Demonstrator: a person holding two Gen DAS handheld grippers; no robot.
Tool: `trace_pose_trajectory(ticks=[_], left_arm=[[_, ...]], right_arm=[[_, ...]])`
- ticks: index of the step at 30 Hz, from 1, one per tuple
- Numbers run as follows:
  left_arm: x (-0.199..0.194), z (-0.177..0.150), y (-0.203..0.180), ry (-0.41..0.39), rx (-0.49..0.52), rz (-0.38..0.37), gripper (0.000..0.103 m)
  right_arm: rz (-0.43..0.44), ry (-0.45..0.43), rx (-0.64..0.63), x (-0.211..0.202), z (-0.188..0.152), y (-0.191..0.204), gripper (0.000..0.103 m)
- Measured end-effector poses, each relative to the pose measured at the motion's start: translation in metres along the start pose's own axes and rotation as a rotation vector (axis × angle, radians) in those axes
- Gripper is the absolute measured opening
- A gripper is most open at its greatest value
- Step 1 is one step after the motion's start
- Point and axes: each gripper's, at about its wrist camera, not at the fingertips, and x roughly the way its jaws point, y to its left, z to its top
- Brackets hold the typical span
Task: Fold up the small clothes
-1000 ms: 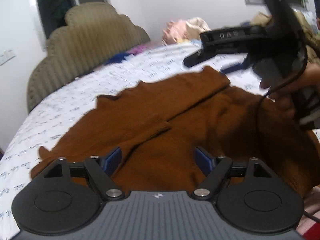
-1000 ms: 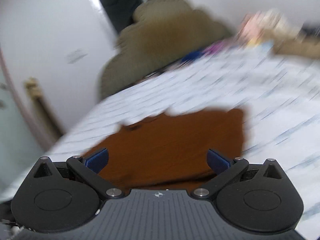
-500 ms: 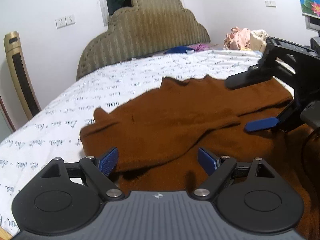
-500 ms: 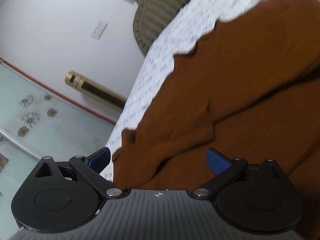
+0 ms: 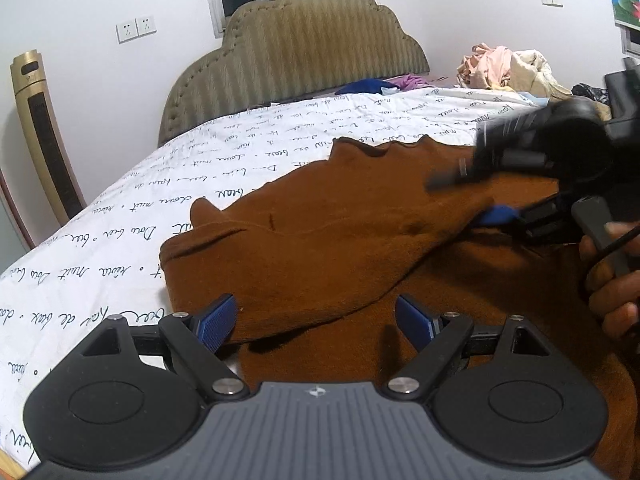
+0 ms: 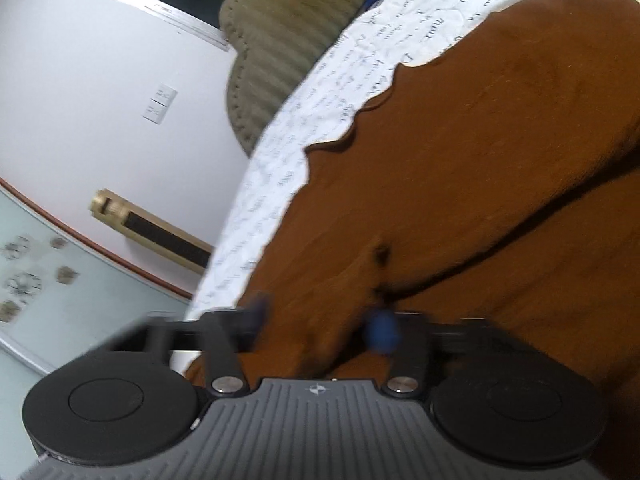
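Risk sits mainly with the right gripper [image 6: 316, 330], whose jaws are closing at this moment on a fold of the brown garment [image 5: 320, 248] that runs between them; motion blur smears both pads, so whether they already pinch cloth cannot be told, and they may catch one layer or several. A pinch of several layers would likely drag the whole garment across the bed [image 5: 120, 216] rather than turn one flap over, and a shallow bite could slip free as soon as the hand lifts. The left gripper [image 5: 316, 320] has its jaws wide apart, with the near edge of the folded flap lying between the pads but untouched; if it stays idle nothing pins the cloth, so a pull toward three o'clock may rumple the fold already laid. The garment lies spread on the printed sheet, reaching from the frame's centre out to three o'clock in the left wrist view, its scalloped hem toward twelve. The person's hand [image 5: 612, 292] and a dangling cable at four o'clock might snag the fabric. Much is cut off: the garment's near and right portions run out of frame, the gripper bodies hide what lies beneath them, and the garment's type cannot be made out. A heap of other clothes [image 5: 508, 66] waits at one o'clock.
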Motion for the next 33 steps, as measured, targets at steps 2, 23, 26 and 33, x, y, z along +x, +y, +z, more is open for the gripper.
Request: trace_pose_trajectory(ticks=[2, 23, 26, 33], left_arm=[[-0.005, 0.001, -0.003, -0.016, 0.006, -0.007, 0.087], [0.092, 0.07, 0.0, -0.05, 0.015, 0.383, 0.087], [0.101, 0.073, 0.023, -0.018, -0.048, 0.418, 0.087], [0.095, 0.07, 0.065, 0.027, -0.188, 0.382, 0.087]], right_arm=[[-0.02, 0.008, -0.029, 0.001, 0.001, 0.002, 0.012], [-0.182, -0.273, -0.483, -0.038, 0.132, 0.091, 0.012], [-0.233, -0.304, -0.46, -0.048, 0.148, 0.069, 0.012], [-0.319, -0.332, -0.389, -0.062, 0.151, 0.015, 0.012]])
